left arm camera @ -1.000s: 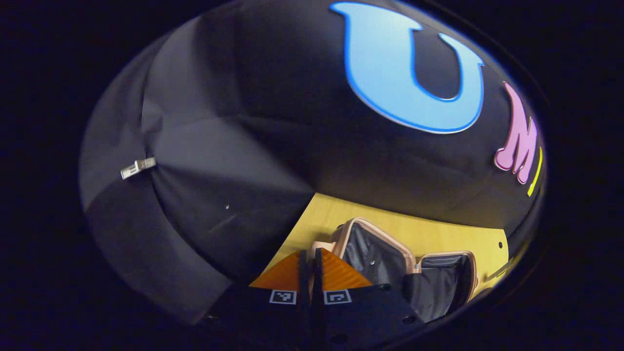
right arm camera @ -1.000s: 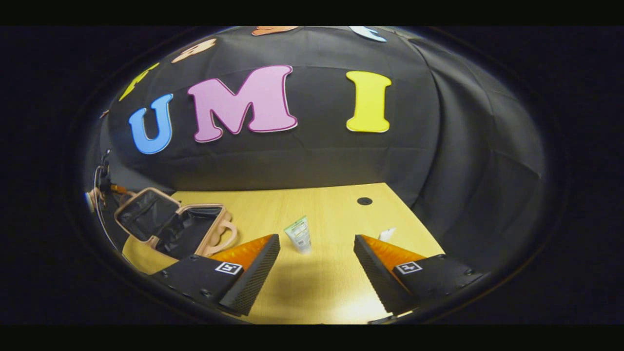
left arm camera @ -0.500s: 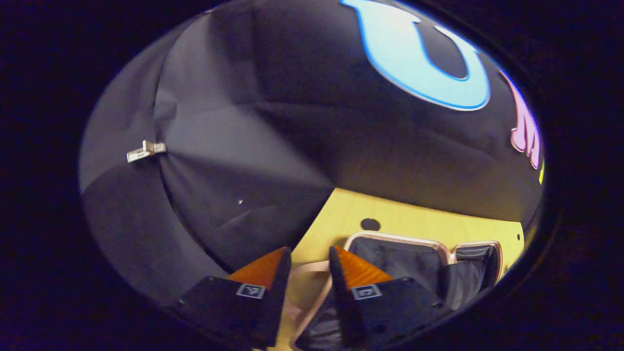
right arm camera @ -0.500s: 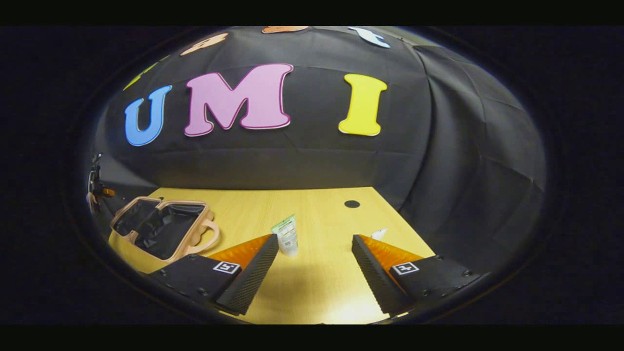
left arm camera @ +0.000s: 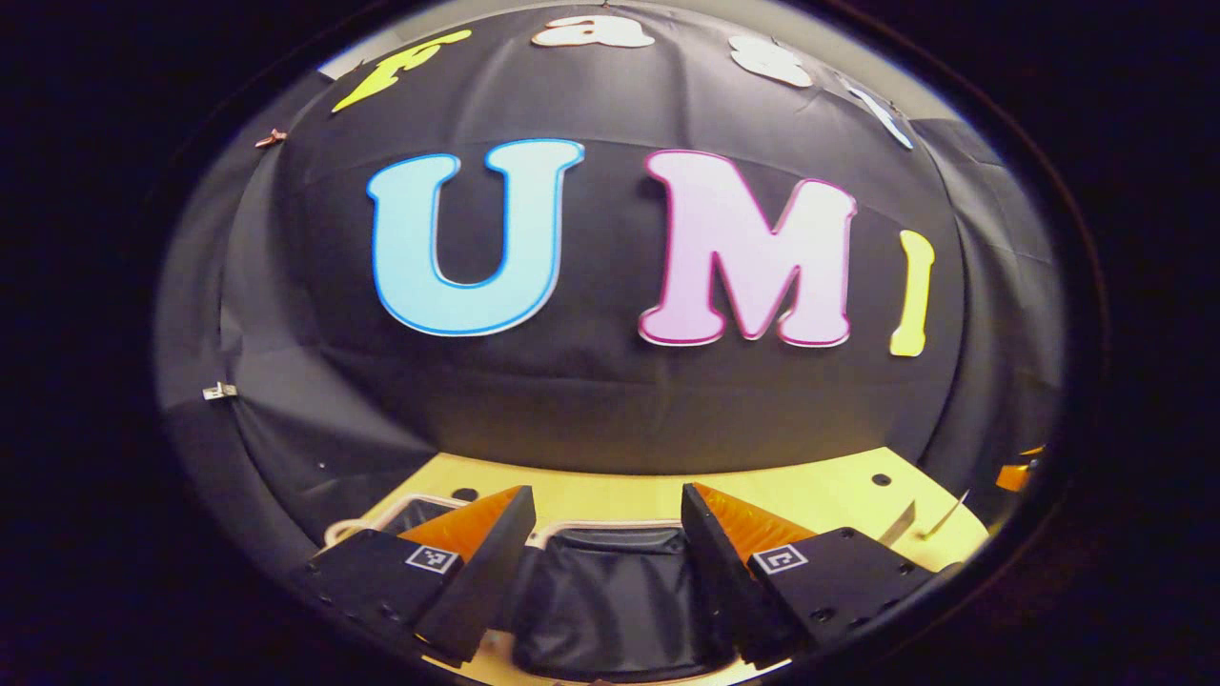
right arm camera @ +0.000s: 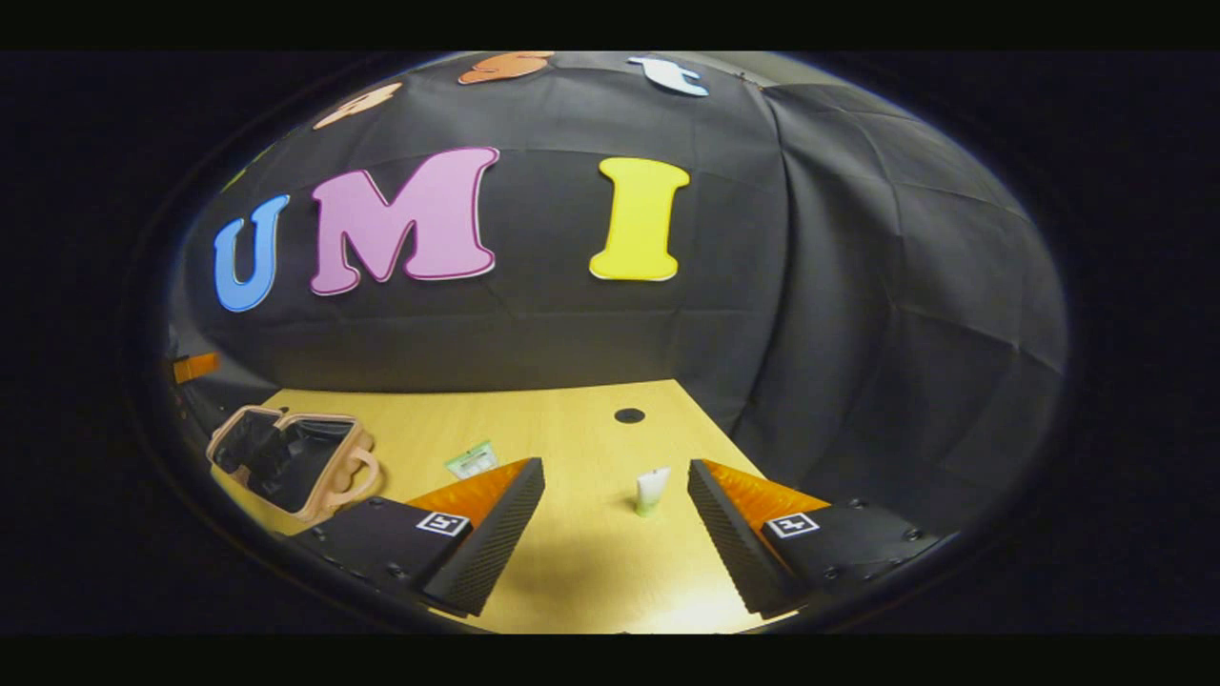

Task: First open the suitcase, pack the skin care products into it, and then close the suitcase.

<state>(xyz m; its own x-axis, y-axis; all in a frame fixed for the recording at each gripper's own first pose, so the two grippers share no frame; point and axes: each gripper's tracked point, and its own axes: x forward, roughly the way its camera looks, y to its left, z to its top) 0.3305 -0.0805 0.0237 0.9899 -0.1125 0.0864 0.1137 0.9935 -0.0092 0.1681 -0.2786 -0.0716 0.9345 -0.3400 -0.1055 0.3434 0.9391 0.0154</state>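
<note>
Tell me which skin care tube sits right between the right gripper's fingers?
The small white tube with the pale green bottom, seen between the right gripper fingers. The flat green-and-white tube lies farther left, nearer the open beige suitcase.

In the right gripper view, the suitcase is lying open on the tabletop near its left edge. A flat tube is lying to the right of it, well apart. A second tube is standing farther right, nearer the right edge. A round hole is sitting behind both, toward the far edge. In the left gripper view, the suitcase is lying just below.
</note>
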